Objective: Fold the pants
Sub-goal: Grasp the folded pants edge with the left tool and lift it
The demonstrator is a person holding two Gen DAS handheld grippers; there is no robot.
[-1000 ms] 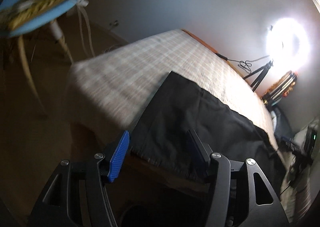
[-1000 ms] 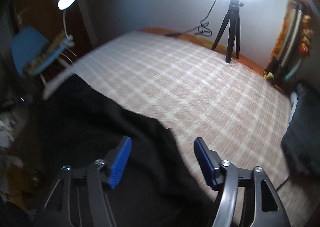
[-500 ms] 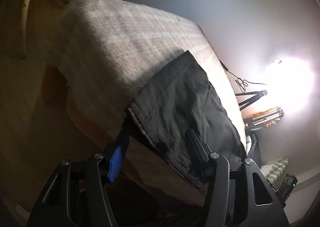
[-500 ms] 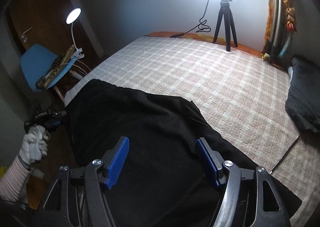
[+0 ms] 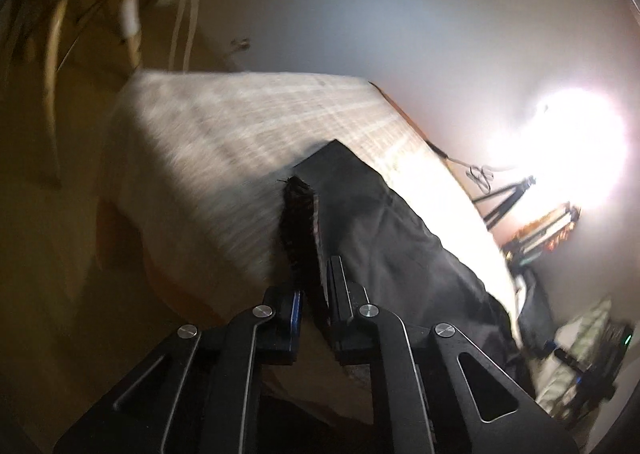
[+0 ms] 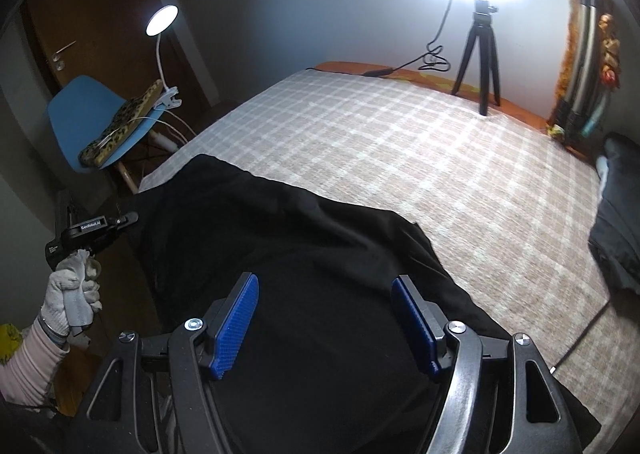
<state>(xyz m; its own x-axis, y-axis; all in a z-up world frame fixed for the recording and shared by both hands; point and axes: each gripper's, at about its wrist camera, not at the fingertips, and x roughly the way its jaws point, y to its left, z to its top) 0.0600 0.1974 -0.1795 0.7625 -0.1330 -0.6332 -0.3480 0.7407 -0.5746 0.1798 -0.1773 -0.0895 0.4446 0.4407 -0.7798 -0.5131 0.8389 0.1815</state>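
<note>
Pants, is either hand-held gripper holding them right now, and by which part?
The left hand-held gripper is shut on the pants at the edge near the bed's side. The right hand-held gripper is open above them, holding nothing.

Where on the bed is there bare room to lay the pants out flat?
The checked bedspread is bare from the pants out to the tripod at the far edge. The right side is crowded by a dark bundle; the near corner is taken by the pants, with the left gripper clamped on their edge and the right gripper open above them.
</note>
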